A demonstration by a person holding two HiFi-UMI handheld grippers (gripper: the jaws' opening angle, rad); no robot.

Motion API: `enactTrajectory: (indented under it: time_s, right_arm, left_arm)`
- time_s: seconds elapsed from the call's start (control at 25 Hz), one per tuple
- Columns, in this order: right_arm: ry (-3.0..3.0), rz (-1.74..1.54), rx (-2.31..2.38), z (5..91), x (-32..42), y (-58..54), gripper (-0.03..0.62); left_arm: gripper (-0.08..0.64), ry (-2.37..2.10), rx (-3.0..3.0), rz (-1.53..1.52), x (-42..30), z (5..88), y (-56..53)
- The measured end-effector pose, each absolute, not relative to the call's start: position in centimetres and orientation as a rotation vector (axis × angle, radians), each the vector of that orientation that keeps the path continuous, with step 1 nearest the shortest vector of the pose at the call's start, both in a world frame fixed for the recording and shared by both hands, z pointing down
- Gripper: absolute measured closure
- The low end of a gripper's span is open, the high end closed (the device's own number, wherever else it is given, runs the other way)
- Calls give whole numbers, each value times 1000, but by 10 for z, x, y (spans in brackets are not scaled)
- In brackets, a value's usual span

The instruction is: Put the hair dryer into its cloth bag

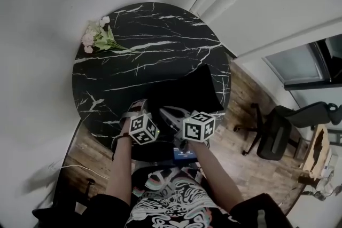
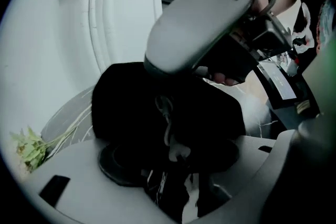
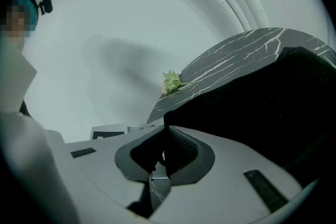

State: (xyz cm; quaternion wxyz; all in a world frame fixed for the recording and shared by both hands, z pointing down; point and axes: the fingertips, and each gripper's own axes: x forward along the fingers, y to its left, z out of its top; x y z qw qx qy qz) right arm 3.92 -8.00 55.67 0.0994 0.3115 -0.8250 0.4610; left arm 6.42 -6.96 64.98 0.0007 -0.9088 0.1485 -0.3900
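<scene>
The black cloth bag (image 1: 192,88) lies on the round black marble table (image 1: 117,72), near its right front edge. My right gripper (image 1: 170,114) is shut on the bag's edge; in the right gripper view the pads (image 3: 181,147) pinch a thin fold of black cloth (image 3: 262,102). My left gripper (image 1: 144,112) stands beside it at the bag's near end, jaws wide open (image 2: 173,165). The bag (image 2: 136,107) bulges between and beyond them, with a pale cord (image 2: 168,126) hanging at its mouth. I cannot make out the hair dryer. The right gripper's grey body (image 2: 205,23) hangs above.
A small bunch of pale flowers (image 1: 99,37) lies at the table's far left edge. White pipes run up the wall behind. A black office chair (image 1: 278,131) stands on the wooden floor to the right. The person's body is close against the table's near edge.
</scene>
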Motion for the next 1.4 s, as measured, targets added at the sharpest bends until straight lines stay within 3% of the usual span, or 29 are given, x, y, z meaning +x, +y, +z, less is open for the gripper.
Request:
enactTrajectory:
  time_s: [0.16, 0.28, 0.32, 0.44, 0.56, 0.64, 0.68, 0.88, 1.08, 1.4]
  right_arm:
    - [-2423, 1234, 942, 556, 33, -74, 555]
    - [-2427, 1084, 1020, 546, 37, -66, 505]
    - [-2433, 1034, 1063, 539, 40, -63, 503]
    - [-2478, 895, 1218, 511, 58, -51, 503]
    - [-2548, 769, 1338, 477, 78, -30, 503]
    - [-2593, 710, 1350, 459, 86, -14, 533]
    - [-2613, 686, 1338, 453, 89, -6, 563]
    - [-2600, 590, 1369, 447, 111, 27, 566]
    - [-2600, 476, 1447, 430, 138, 62, 566]
    - [-2636, 378, 1462, 416, 160, 127, 566]
  left_arm:
    - [281, 661, -2887, -1237, 9, 637, -55]
    - [288, 973, -2976, -1110, -34, 619, -48]
    - [319, 1081, -3004, -1018, -43, 609, -48]
    - [503, 1351, -3096, -611, -56, 565, -48]
    - [541, 1478, -3240, -115, -50, 523, -40]
    - [545, 1500, -3236, 29, -44, 499, -33]
    - [546, 1503, -3205, 23, -40, 490, -29]
    - [546, 1580, -2940, -294, -20, 456, -2]
    - [546, 1611, -2899, -268, -7, 427, 42]
    - [545, 1718, -2670, -498, 6, 434, 120]
